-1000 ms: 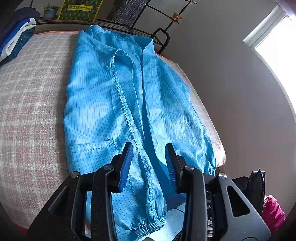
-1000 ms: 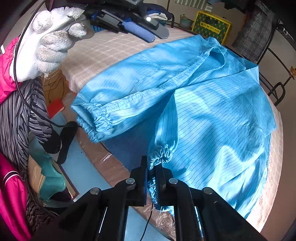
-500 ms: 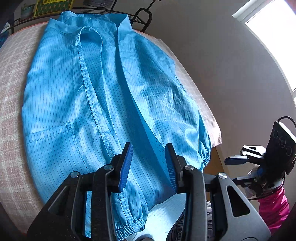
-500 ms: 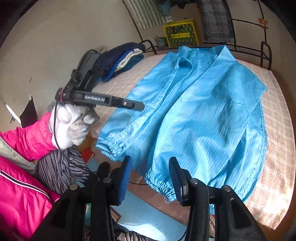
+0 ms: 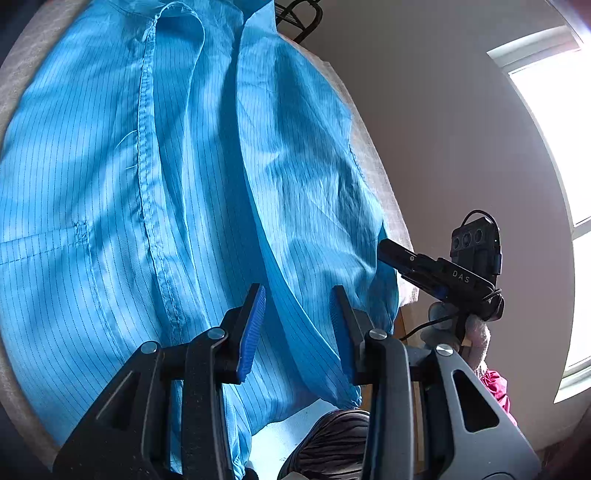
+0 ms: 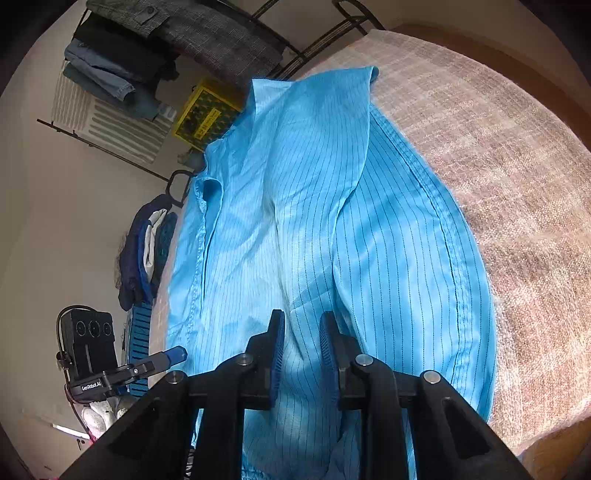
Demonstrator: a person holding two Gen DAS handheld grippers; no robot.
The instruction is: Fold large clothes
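Observation:
A large light-blue pinstriped garment (image 5: 110, 184) lies spread with its front up on a pink woven cover (image 6: 498, 166). My left gripper (image 5: 295, 291) hovers open over its lower right part, a fold edge running under the gap and no pad touching cloth. The right wrist view shows the left gripper (image 6: 181, 354) beside the garment's (image 6: 314, 184) left edge. My right gripper (image 6: 301, 317) is closing at the garment's right side, and a raised fold of the sleeve is pinched between its pads. From the left wrist view, the right gripper (image 5: 382, 245) looks shut at that side edge.
A rack with hung clothes (image 6: 184, 33) and a yellow box (image 6: 203, 118) stand beyond the collar end. Folded dark clothes (image 6: 147, 251) are stacked at the far left corner. A window (image 5: 565, 184) lights the right wall. A gloved hand (image 6: 99, 413) holds the left gripper.
The right gripper let go of the cuff, opened, rolled and swung to the garment's right side, then narrowed on the sleeve. The left gripper moved forward and lower over the garment, its gap unchanged.

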